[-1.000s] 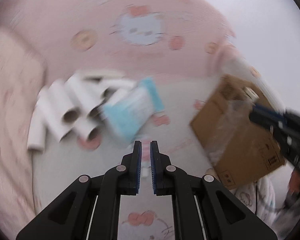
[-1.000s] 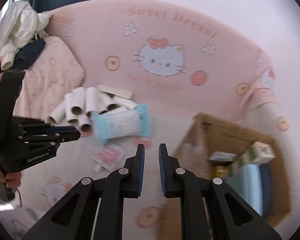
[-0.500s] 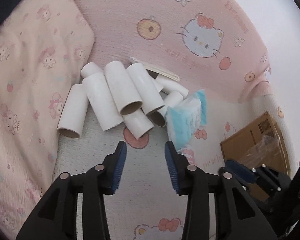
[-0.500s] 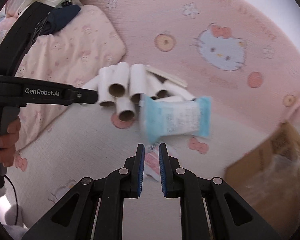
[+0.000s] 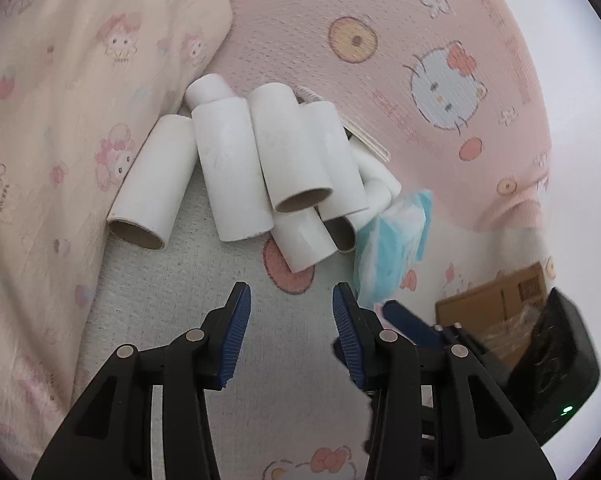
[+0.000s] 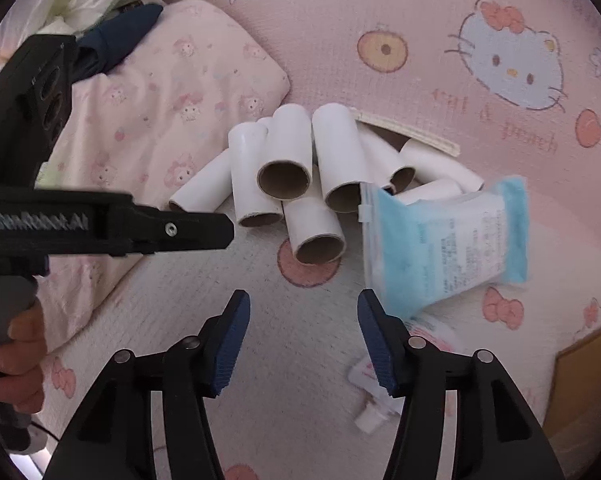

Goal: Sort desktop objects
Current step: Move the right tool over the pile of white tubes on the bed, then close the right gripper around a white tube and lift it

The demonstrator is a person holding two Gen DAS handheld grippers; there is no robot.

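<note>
1. Left gripper (image 5: 291, 312): jaws released, nothing between them, poised over the patterned bed cover (image 5: 180, 320) at lower centre of the left wrist view.
2. Right gripper (image 6: 303, 322): its jaws have just been opening and stand apart, empty.
3. Task items: the pile of white cardboard tubes (image 6: 300, 176) lies at centre frame; the blue tissue pack (image 6: 444, 240) leans against the pile's right side; a small pink sachet (image 6: 374, 396) lies at lower right.
4. The cardboard box (image 5: 496, 308) shows at the right edge, probably the destination.
5. Recommendation: take the nearest tube (image 6: 314, 230) across its width, squeezing lightly, since thin card likely crushes; lift clear before disturbing neighbours.
</note>
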